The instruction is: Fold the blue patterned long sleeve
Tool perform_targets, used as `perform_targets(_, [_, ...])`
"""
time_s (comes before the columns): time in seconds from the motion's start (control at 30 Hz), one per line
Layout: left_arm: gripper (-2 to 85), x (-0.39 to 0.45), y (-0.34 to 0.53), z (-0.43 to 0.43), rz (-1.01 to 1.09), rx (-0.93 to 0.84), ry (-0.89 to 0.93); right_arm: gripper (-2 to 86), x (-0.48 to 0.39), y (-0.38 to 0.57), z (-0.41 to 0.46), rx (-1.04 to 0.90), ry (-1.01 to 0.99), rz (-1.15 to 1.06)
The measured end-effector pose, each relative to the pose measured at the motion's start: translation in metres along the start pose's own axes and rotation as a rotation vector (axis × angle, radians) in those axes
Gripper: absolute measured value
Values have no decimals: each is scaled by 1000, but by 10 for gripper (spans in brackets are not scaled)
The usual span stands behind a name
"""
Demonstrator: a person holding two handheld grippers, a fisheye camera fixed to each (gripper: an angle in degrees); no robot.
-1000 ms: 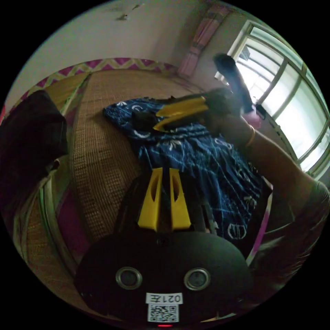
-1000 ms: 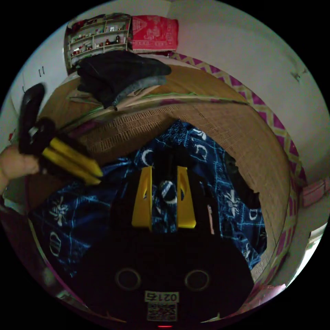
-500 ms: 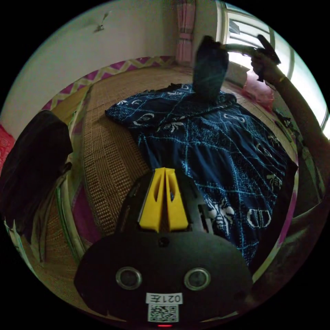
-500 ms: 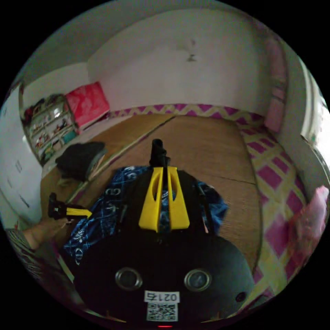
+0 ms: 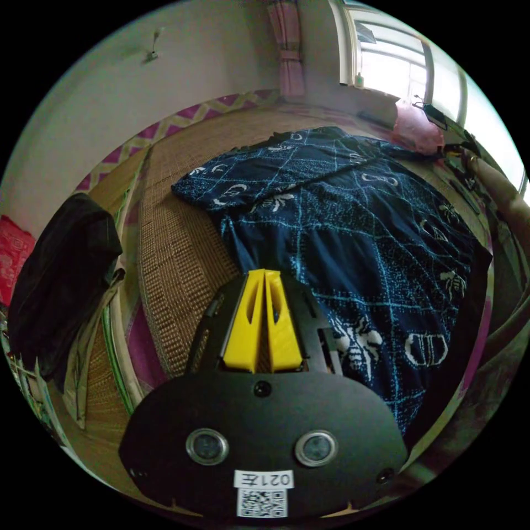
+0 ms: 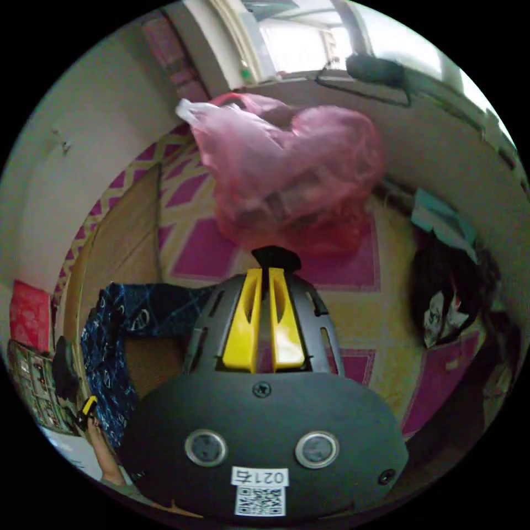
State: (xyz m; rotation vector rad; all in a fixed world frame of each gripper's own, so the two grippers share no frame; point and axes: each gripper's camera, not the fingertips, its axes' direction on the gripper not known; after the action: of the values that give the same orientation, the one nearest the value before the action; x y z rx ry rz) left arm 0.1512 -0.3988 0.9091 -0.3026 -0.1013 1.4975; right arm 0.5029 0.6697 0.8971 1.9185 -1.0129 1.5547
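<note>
Left gripper view: blue patterned long-sleeve garment (image 5: 353,221) lies spread on woven straw mat (image 5: 171,248), frame centre. Left gripper (image 5: 264,276) closed, empty. Right gripper (image 6: 264,273) clamped on dark cloth; sleeve is best drawn taut before folding.

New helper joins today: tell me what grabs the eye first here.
The blue patterned shirt lies spread across the woven mat, just beyond the shut left claw. In the right gripper view, a pink plastic bag sits under the window, beyond the right claw.

A white sticker (image 5: 263,479) on each gripper's black housing bore mirrored characters above a QR code.
</note>
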Motion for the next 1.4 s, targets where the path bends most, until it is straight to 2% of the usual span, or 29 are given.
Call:
perform_targets(0.2, [-9, 51, 3, 18, -5, 1, 9, 29, 76, 24, 24, -23, -151, 161])
perform_targets(0.3, [-9, 73, 2, 22, -36, -7, 23, 74, 105, 35, 19, -63, -164, 285])
perform_targets(0.33, [-9, 84, -1, 15, -70, 10, 3, 92, 113, 40, 9, -42, -149, 322])
perform_targets(0.37, [-9, 102, -6, 2, -57, 109, 0, 93, 111, 44, -5, 9, -121, 312])
perform_targets(0.43, [-8, 140, -20, -14, 14, 236, 38, 92, 89, 47, -22, 78, -89, 200])
perform_targets(0.53, [-2, 220, -65, -10, 204, 281, 87, 84, 14, 59, -31, 125, -163, -101])
perform_targets(0.67, [14, 319, -134, 28, 336, 260, 109, 81, -121, 107, -5, 25, -174, -499])
perform_targets(0.77, [27, 372, -177, 52, 350, 251, 92, 78, -185, 152, 25, -45, -112, -634])
perform_targets(0.93, [55, 431, -228, 85, 381, 181, -17, 69, -209, 184, 47, -38, 50, -630])
perform_targets(1.13, [17, 456, -259, 97, 380, 101, -35, 61, -191, 184, 48, -87, -47, -576])
perform_targets(1.2, [6, 448, -263, 87, 319, 110, 8, 61, -190, 187, 48, -86, -43, -580])
perform_targets(1.33, [-4, 397, -256, 33, 101, 273, 213, 59, -194, 199, 47, -70, 8, -614])
perform_targets(1.4, [-2, 380, -255, 12, 80, 293, 277, 58, -191, 200, 47, -75, -7, -604])
